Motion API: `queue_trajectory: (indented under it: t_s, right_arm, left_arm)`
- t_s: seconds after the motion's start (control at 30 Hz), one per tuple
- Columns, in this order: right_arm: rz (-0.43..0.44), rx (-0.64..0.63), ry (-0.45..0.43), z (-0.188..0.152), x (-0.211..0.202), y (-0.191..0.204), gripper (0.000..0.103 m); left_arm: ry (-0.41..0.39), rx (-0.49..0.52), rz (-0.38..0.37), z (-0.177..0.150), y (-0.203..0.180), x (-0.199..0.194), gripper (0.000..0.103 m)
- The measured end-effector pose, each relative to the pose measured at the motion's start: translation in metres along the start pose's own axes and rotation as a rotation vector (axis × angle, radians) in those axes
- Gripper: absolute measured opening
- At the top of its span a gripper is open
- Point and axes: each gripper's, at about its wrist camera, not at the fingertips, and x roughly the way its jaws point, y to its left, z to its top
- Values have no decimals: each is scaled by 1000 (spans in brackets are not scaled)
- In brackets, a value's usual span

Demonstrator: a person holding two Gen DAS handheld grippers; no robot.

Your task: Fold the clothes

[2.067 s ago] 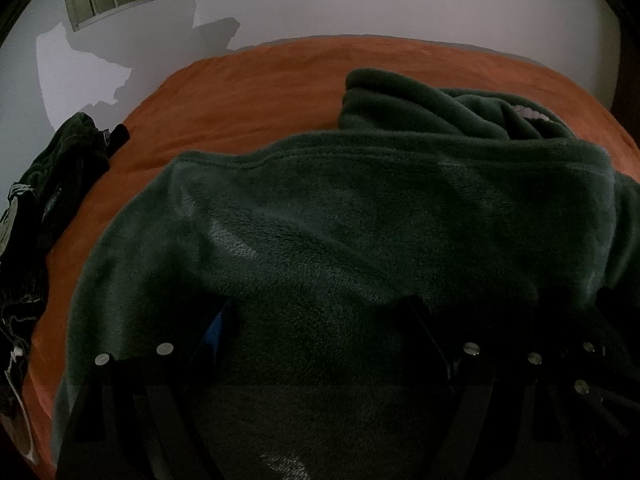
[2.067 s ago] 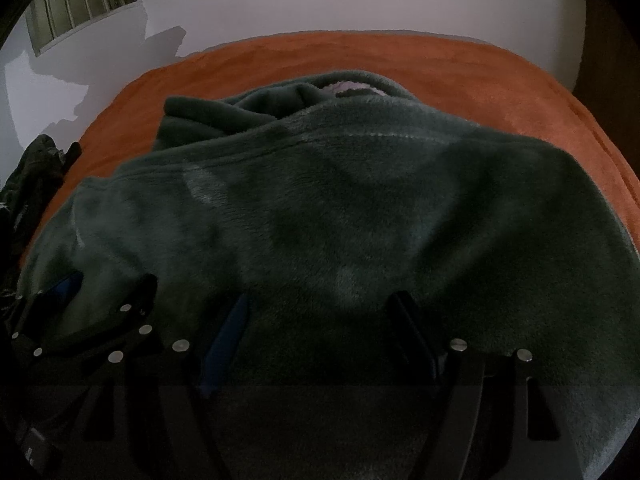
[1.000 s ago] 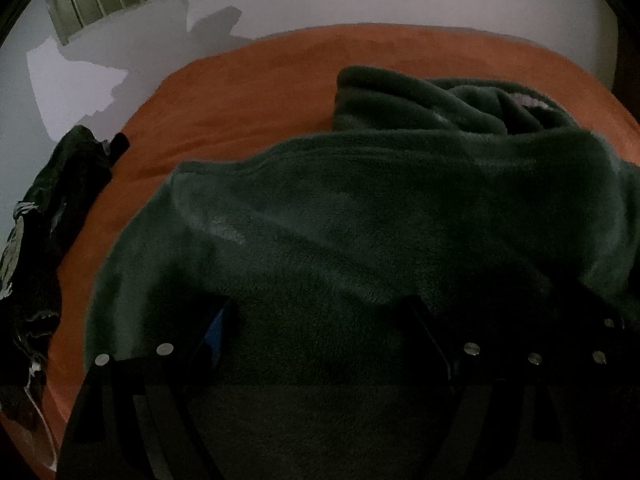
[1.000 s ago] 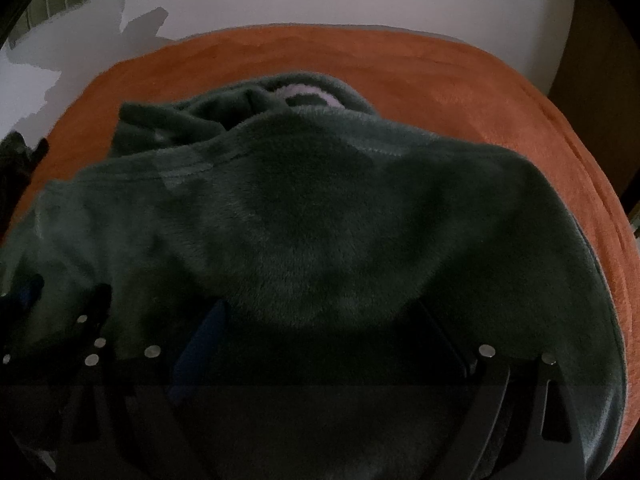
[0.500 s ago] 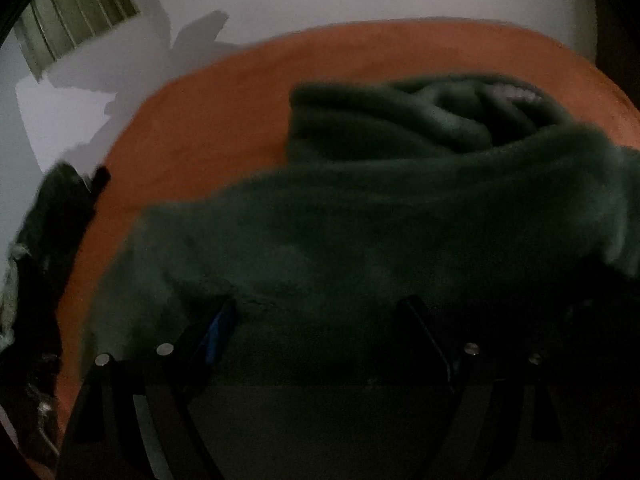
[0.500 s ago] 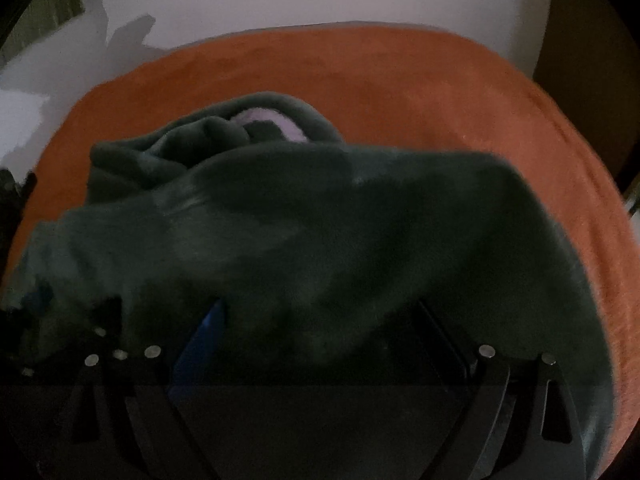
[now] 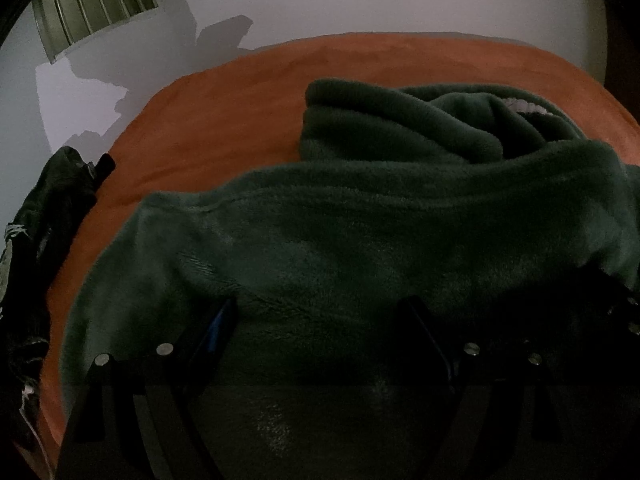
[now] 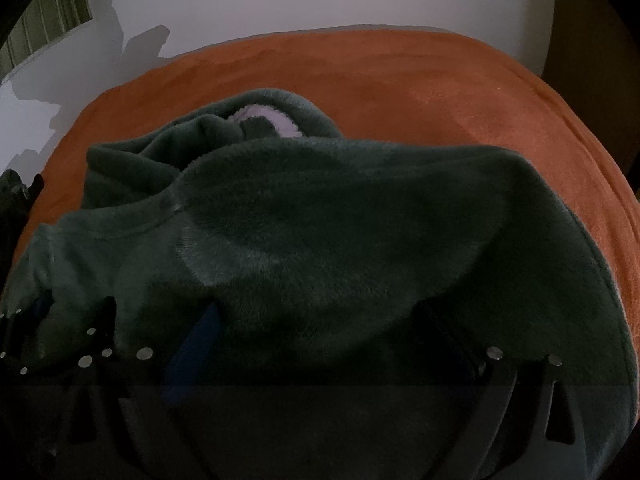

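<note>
A dark green fleece hoodie (image 7: 360, 220) lies bunched on an orange bed cover (image 7: 240, 120). Its hood, with a pale lining (image 8: 264, 114), points toward the far wall. My left gripper (image 7: 320, 308) stands open at the near edge, its fingertips tucked against the fleece. My right gripper (image 8: 320, 312) is beside it on the same hoodie (image 8: 320, 220); its jaws are opening, wide apart, with fleece lying between them. Each gripper shows in the other's view: the right one (image 7: 624, 312) and the left one (image 8: 60, 332). The fingertips are partly hidden by the pile.
A heap of dark clothes (image 7: 48, 208) sits at the left edge of the bed, also in the right wrist view (image 8: 16, 196). Behind the orange cover (image 8: 440, 80) stands a white wall (image 7: 360, 0) with a slatted window (image 7: 92, 0).
The right gripper's fingers have spread a little wider. The near fold of the hoodie has shifted and sagged lower, so more of the hood and the orange cover shows.
</note>
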Motion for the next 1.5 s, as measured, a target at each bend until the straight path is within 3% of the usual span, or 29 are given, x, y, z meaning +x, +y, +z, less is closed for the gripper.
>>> queue_trajectory:
  t_s: [1.0, 1.5]
  right_arm:
    - [-2, -136, -3, 13, 7, -33, 99]
    - [12, -157, -35, 0, 2, -39, 99]
  left_arm:
    - [-8, -26, -47, 7, 10, 12, 86]
    - [-12, -22, -41, -1, 5, 7, 86]
